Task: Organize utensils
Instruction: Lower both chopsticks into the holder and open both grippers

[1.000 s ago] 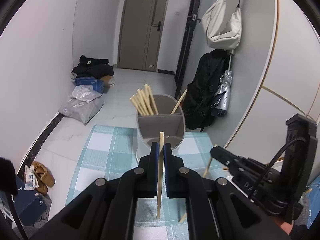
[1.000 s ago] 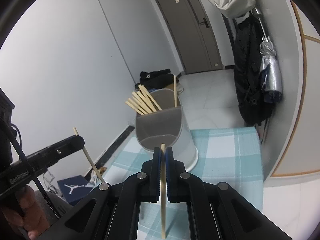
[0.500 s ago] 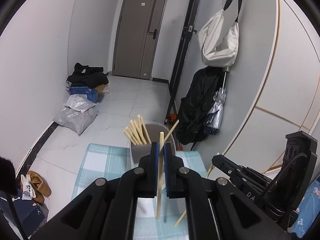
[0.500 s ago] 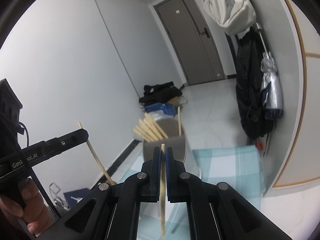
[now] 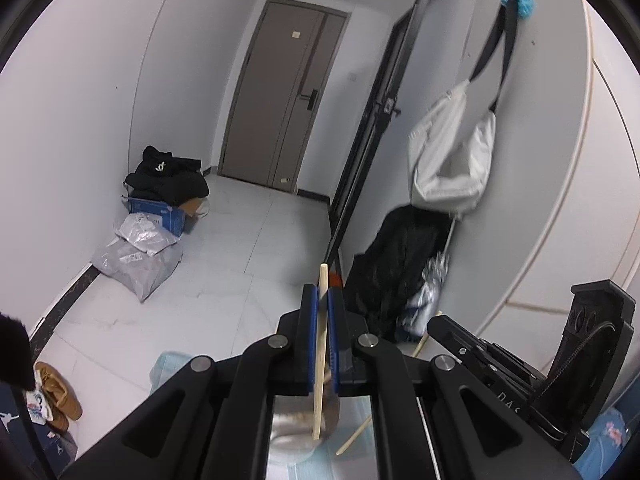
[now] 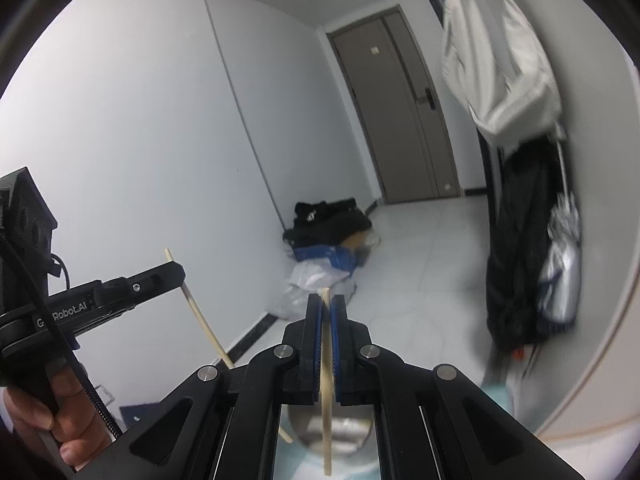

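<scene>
My left gripper [image 5: 321, 292] is shut on a pale wooden chopstick [image 5: 319, 400] that stands nearly upright between its blue pads. Below its fingers, blurred, shows the rim of the grey utensil holder [image 5: 294, 428]. My right gripper [image 6: 326, 298] is shut on a second chopstick [image 6: 327, 420], also upright, with the grey holder [image 6: 348, 428] blurred beneath it. In the left wrist view the right gripper [image 5: 434, 322] reaches in from the right, its chopstick [image 5: 354, 438] slanting down. The right wrist view has the left gripper [image 6: 178, 270] at the left with its chopstick [image 6: 198, 312], held by a hand [image 6: 60, 412].
A teal checked cloth [image 5: 168, 364] covers the table below. Beyond it lie a tiled floor, a grey door [image 5: 286, 104], bags and a blue box [image 5: 156, 210] by the left wall, shoes [image 5: 58, 394], and a white bag [image 5: 448, 160] and black coat [image 5: 396, 272] hanging on the right.
Both grippers have risen with their chopsticks still clamped. The grey holder has dropped from the middle of each view to below the fingers.
</scene>
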Demonstrator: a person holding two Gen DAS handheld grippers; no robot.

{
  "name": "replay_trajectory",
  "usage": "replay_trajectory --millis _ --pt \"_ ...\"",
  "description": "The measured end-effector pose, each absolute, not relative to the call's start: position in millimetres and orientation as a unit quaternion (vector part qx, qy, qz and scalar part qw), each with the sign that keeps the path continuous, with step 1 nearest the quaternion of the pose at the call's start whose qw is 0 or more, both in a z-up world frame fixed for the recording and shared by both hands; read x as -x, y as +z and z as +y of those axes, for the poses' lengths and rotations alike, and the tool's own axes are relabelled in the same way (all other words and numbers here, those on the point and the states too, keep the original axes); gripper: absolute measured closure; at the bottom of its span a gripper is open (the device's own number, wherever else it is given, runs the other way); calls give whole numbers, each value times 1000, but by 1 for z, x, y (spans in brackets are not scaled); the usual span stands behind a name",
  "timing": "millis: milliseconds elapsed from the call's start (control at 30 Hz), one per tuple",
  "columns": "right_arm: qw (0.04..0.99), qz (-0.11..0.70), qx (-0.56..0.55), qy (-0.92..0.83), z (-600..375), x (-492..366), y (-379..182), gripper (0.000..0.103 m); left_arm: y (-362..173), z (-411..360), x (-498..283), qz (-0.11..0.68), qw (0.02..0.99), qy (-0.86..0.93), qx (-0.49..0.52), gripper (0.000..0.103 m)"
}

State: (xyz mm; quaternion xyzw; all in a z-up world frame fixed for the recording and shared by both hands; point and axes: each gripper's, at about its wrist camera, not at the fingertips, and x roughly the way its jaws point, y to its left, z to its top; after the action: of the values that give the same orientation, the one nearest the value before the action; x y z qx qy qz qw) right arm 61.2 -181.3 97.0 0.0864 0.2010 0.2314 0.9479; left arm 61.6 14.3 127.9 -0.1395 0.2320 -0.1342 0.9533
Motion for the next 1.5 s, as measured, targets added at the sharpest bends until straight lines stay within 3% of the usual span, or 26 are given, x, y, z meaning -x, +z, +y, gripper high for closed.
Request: replay_trajectory --millis 267,633,1500 --pt "956 171 -49 234 -162 -111 124 99 125 23 -99 222 953 -129 162 101" --pt "951 183 -26 248 -141 -157 98 99 79 37 -135 253 940 -130 190 101" --pt "924 202 44 320 -138 -134 61 99 59 21 -121 265 937 -171 151 101"
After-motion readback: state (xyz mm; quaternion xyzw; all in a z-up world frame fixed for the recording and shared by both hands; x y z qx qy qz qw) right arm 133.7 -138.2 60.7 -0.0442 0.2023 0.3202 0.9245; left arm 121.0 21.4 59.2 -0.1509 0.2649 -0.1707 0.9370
